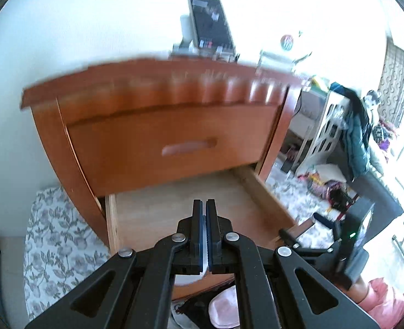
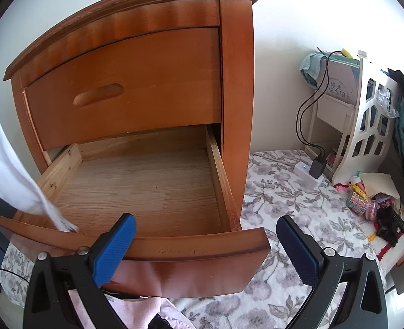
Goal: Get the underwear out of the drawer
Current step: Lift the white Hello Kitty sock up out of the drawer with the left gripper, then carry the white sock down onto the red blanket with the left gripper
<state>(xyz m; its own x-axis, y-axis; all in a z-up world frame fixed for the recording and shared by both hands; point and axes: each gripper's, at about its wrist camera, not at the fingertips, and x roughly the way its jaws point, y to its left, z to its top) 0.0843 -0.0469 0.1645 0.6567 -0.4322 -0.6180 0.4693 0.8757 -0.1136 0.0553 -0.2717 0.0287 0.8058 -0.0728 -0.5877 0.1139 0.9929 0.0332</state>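
The nightstand's lower drawer is pulled out and its wooden bottom is bare. My left gripper is shut above the drawer on a white piece of underwear. The cloth hangs down, and its tip touches the drawer's front left corner. Only a scrap of it shows under the fingers in the left wrist view. My right gripper is open with nothing between its blue pads, and it hovers just in front of the drawer front. It also appears at the drawer's right corner as the right gripper.
The upper drawer is shut. A phone on a stand sits on the nightstand top. Pink clothes lie below the drawer front. A floral mat, a power strip with charger, a white shelf and toys are to the right.
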